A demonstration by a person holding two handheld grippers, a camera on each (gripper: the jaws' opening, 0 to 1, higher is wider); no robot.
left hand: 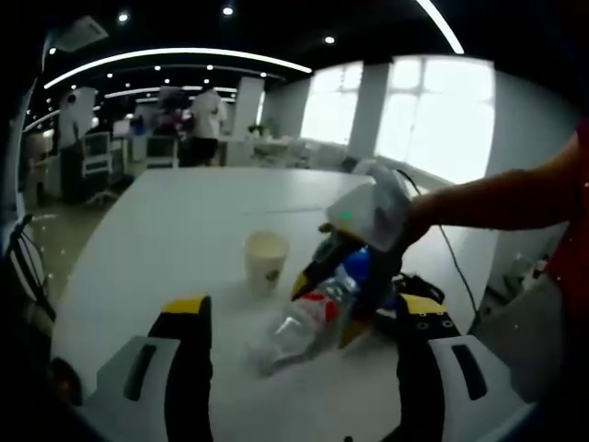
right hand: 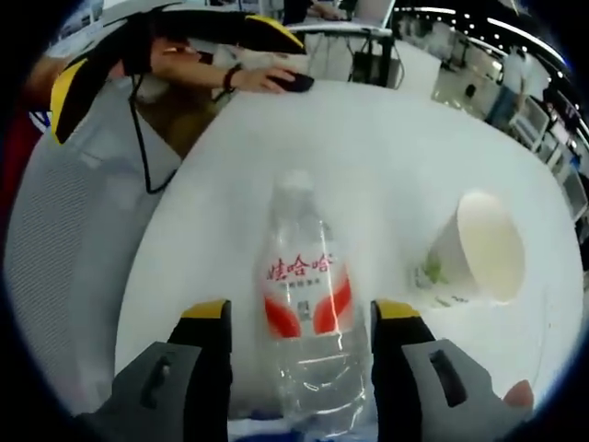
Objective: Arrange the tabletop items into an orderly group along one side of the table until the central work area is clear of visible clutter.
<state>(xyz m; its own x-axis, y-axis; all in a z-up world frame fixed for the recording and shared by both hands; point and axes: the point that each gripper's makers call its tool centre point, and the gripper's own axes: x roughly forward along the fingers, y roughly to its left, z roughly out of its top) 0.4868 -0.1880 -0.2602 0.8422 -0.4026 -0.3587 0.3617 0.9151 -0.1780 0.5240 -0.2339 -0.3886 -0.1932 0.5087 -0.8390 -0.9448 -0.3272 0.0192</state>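
Nearest in left gripper view: left tool (left hand: 299, 322), black jaws w/ yellow tips, spread wide apart, nothing between them, hovering over the white tabletop (left hand: 175, 239). Just past the jaws, going left to right: a paper cup (left hand: 265, 261) standing upright, cream-coloured w/ a small green print; then a clear water bottle (left hand: 308, 322) w/ red-and-white label and blue cap, tilted, held by the right tool (left hand: 345, 295), which enters from the right w/ a person's hand (left hand: 419, 216) and forearm behind it. Can't tell if the bottle's lower end touches the tabletop. Cup sits just beside the bottle, apart from it. Far background: office room, people standing near desks, bright windows at right.

Right gripper view: right tool's jaws sit one each side of the bottle's lower body, closed in against it, so the tool is clamped on the bottle. Bottle (right hand: 308, 304) points away from the camera, cap end farthest, red characters on the label. Right of it the paper cup (right hand: 474, 253), mouth turned toward the camera in this rolled view, near the bottle but not touching. Upper left: another hand (right hand: 267, 78) resting on a dark mouse (right hand: 296, 83) at the tabletop (right hand: 386, 157) edge.
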